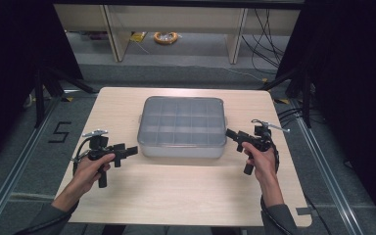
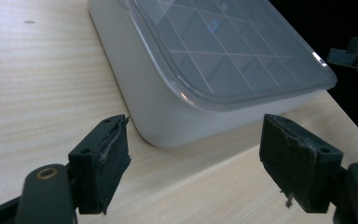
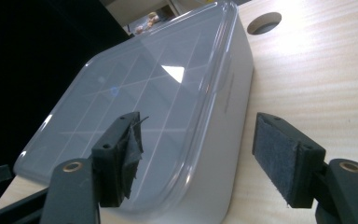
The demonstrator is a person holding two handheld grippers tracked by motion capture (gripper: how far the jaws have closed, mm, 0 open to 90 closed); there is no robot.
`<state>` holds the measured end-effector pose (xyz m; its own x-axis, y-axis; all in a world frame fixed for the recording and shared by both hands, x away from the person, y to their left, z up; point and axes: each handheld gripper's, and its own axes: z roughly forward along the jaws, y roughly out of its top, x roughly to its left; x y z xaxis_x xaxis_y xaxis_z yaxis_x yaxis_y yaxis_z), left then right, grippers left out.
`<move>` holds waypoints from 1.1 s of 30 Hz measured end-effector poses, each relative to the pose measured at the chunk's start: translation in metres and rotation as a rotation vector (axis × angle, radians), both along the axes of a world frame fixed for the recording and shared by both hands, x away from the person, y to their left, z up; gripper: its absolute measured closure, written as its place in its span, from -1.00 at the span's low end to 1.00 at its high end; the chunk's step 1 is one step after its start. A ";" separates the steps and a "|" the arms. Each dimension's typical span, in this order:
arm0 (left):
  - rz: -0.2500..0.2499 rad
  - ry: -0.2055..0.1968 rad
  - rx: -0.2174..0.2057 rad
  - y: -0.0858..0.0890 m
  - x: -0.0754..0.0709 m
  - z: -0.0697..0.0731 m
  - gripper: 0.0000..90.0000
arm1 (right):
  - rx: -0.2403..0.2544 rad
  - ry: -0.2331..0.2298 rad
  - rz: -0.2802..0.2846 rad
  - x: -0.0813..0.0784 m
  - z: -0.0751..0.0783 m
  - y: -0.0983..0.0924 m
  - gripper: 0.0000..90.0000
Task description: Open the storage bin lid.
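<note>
The lidded box (image 1: 182, 126), at frame centre, is flanked by the left gripper (image 1: 127, 151) and right gripper (image 1: 231, 134), both released, nothing grasped. If closed unevenly, the box may be pushed askew.

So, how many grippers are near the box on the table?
2. The left gripper is beside the left end of the box, jaws open. The right gripper is at its right end, jaws also open.

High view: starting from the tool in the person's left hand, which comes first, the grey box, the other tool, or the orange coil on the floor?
From the left tool:
1. Grey box, table centre.
2. Right tool, beyond the box's right side.
3. Orange coil, floor behind the table.
</note>
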<state>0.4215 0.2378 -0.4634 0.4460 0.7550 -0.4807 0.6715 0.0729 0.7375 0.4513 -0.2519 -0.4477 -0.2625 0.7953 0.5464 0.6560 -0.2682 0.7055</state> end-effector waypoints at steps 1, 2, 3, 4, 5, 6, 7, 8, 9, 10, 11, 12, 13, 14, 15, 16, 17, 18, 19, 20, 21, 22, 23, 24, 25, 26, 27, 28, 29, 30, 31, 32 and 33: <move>0.000 0.000 0.000 0.000 0.000 0.000 -0.41 | 0.000 0.000 0.000 0.000 0.000 0.000 -0.25; 0.009 0.002 -0.017 0.002 0.003 0.001 -0.41 | -0.028 -0.031 0.003 0.004 -0.002 -0.002 -0.24; 0.017 0.010 -0.033 0.002 0.006 0.002 -0.37 | -0.004 -0.012 0.005 0.005 -0.002 0.000 -0.24; 0.019 0.012 -0.036 0.003 0.010 0.003 -0.35 | -0.009 -0.010 0.011 0.007 -0.003 0.000 -0.24; 0.022 0.010 -0.034 0.003 0.013 0.004 -0.33 | 0.007 0.021 0.003 0.009 -0.003 0.002 -0.24; 0.024 0.009 -0.032 0.004 0.016 0.004 -0.33 | 0.007 0.021 0.003 0.009 -0.003 0.002 -0.24; 0.024 0.016 -0.032 0.005 0.020 0.004 -0.29 | 0.017 0.021 -0.005 0.010 -0.003 0.002 -0.24; 0.035 0.022 -0.041 0.005 0.029 0.004 -0.26 | 0.021 0.034 -0.010 0.013 -0.005 0.001 -0.23; 0.035 0.022 -0.041 0.005 0.029 0.004 -0.23 | 0.021 0.034 -0.010 0.013 -0.005 0.001 -0.23; 0.045 0.016 -0.034 0.006 0.033 0.004 -0.21 | 0.024 0.040 -0.010 0.016 -0.005 0.000 -0.22; 0.061 0.012 -0.037 0.005 0.036 0.003 -0.21 | 0.024 0.040 -0.010 0.016 -0.005 0.000 -0.22; 0.064 0.019 -0.039 0.005 0.041 0.002 -0.20 | 0.035 0.056 -0.015 0.017 -0.004 0.001 -0.21; 0.054 0.025 -0.031 0.006 0.044 0.002 -0.19 | 0.035 0.062 -0.027 0.020 -0.004 0.001 -0.18; 0.061 0.032 -0.037 0.005 0.047 0.002 -0.17 | 0.024 0.055 -0.027 0.022 -0.005 0.001 -0.18; 0.053 0.032 -0.030 0.005 0.050 0.002 -0.17 | 0.024 0.055 -0.027 0.022 -0.005 0.001 -0.18; 0.055 0.031 -0.034 0.004 0.053 0.002 -0.16 | -0.015 0.016 -0.010 0.027 -0.007 -0.001 -0.15; 0.052 0.038 -0.028 0.004 0.056 0.002 -0.14 | -0.017 0.012 -0.004 0.029 -0.007 -0.001 -0.14; 0.056 0.044 -0.032 0.002 0.060 0.002 -0.13 | 0.020 0.056 -0.021 0.032 -0.006 0.002 -0.12; 0.058 0.056 -0.037 0.001 0.063 0.002 -0.13 | 0.020 0.056 -0.021 0.032 -0.006 0.002 -0.12; 0.041 0.064 -0.025 0.001 0.066 0.002 -0.11 | 0.048 0.103 -0.030 0.033 -0.003 0.005 -0.09; 0.044 0.067 -0.020 0.000 0.069 0.002 -0.09 | 0.032 0.082 -0.028 0.037 -0.005 0.004 -0.07; 0.043 0.064 -0.016 0.000 0.073 0.003 -0.09 | -0.012 0.031 -0.016 0.043 -0.008 0.002 -0.06; 0.042 0.066 -0.018 -0.001 0.076 0.004 -0.07 | 0.030 0.094 -0.027 0.043 -0.004 0.007 -0.03; 0.043 0.073 -0.027 -0.002 0.079 0.005 -0.07 | 0.030 0.094 -0.027 0.043 -0.004 0.007 -0.03; 0.034 0.081 -0.026 -0.002 0.081 0.006 -0.08 | 0.025 0.080 -0.024 0.046 -0.005 0.008 -0.01; 0.031 0.085 -0.016 -0.005 0.086 0.008 -0.07 | -0.036 0.034 -0.004 0.053 -0.009 0.008 0.02; 0.031 0.085 -0.016 -0.005 0.086 0.008 -0.07 | -0.036 0.034 -0.004 0.053 -0.009 0.008 0.02; 0.034 0.083 -0.010 -0.006 0.088 0.008 -0.07 | 0.003 0.083 -0.023 0.052 -0.006 0.013 0.04; 0.041 0.091 -0.016 -0.007 0.090 0.009 -0.06 | 0.005 0.096 -0.028 0.053 -0.006 0.015 0.05; 0.049 0.098 -0.019 -0.009 0.092 0.009 -0.05 | -0.002 0.081 -0.022 0.055 -0.008 0.014 0.05; 0.045 0.102 -0.012 -0.010 0.094 0.009 -0.04 | 0.018 0.103 -0.031 0.055 -0.007 0.016 0.06; 0.050 0.104 -0.013 -0.013 0.096 0.009 -0.03 | -0.023 0.053 -0.009 0.060 -0.011 0.014 0.06; 0.039 0.106 0.002 -0.014 0.098 0.009 -0.03 | -0.023 0.053 -0.009 0.060 -0.011 0.014 0.06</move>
<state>0.5192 0.2238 -0.4547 0.3629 0.7720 -0.5218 0.7423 0.0990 0.6627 0.5115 -0.2379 -0.4590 -0.2265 0.8100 0.5409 0.6898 -0.2587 0.6762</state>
